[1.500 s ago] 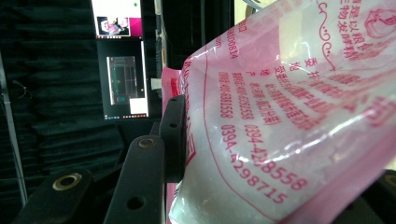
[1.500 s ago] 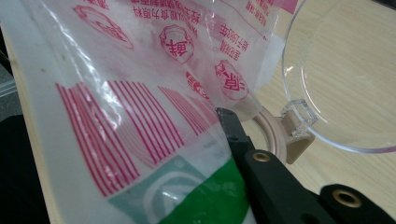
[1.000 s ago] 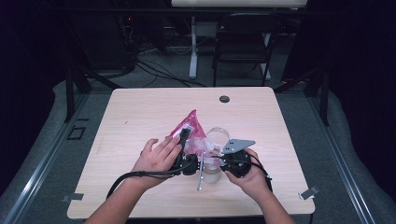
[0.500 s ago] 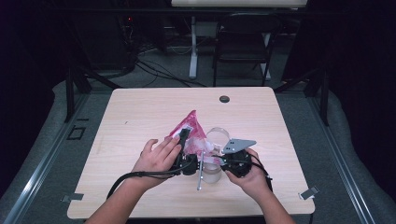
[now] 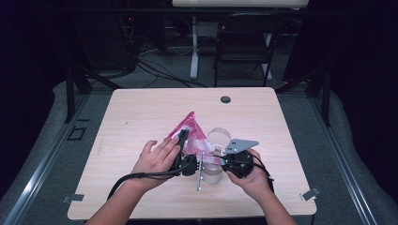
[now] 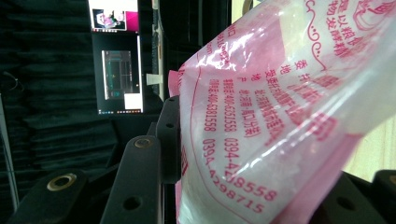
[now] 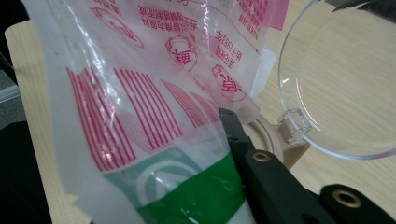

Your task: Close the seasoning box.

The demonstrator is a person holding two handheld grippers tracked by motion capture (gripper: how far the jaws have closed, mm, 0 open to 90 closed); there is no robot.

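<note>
A pink and clear plastic bag [image 5: 191, 129] with red print stands tilted over the middle of the table [image 5: 141, 112]. My left gripper [image 5: 183, 143] has its jaws either side of the bag [image 6: 280, 116], and the film presses against the left jaw. My right gripper [image 5: 210, 158] is shut on the bag's lower part [image 7: 140, 93], one black fingertip [image 7: 231, 123] pinching the film beside a green patch. A clear jar [image 5: 213, 172] lies between the two hands, its round clear lid [image 7: 345, 84] flipped open on a beige hinge. A metal spoon [image 5: 199, 177] lies by the jar.
A small dark round cap [image 5: 225, 99] sits near the table's far edge. A black chair [image 5: 244, 42] and cables stand on the floor beyond the table. A black cable [image 5: 136, 177] trails from the left gripper over the near left of the tabletop.
</note>
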